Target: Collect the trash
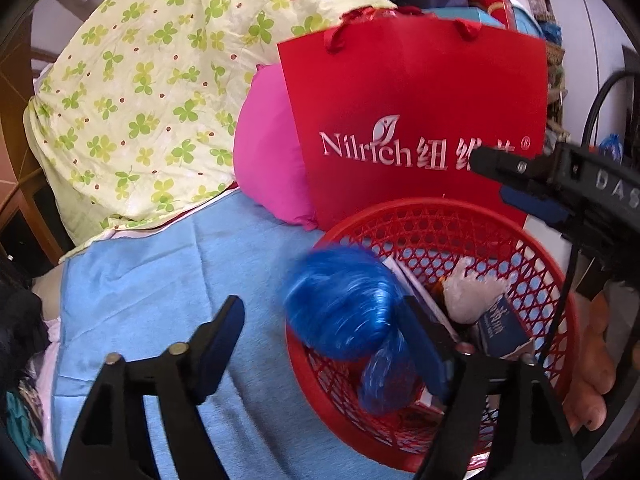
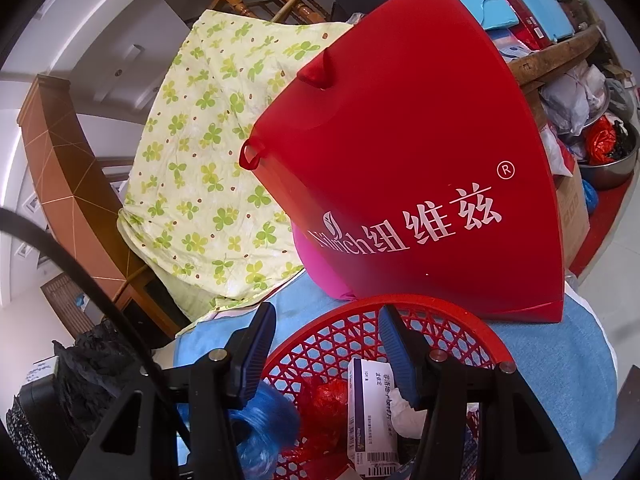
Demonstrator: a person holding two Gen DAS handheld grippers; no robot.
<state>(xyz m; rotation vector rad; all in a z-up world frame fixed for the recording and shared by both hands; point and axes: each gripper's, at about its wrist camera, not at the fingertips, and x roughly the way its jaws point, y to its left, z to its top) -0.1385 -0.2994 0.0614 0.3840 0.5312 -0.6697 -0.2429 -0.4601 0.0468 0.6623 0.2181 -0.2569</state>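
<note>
blue bag point(image 1: 340, 304) over red basket point(image 1: 440, 208) rim

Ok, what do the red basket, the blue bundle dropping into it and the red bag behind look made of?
Red basket: rigid moulded plastic, going by its open lattice wall and smooth rim. Blue bundle: probably thin plastic film, glossy and crinkled, though motion-blurred. Red bag: stiff matte card or coated paper, flat-sided, with ribbon handles and printed lettering.

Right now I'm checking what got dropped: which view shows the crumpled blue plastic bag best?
The left wrist view: the crumpled blue plastic bag appears nearly whole, blurred, over the red basket's rim. The right wrist view shows only part, behind the finger.
</note>
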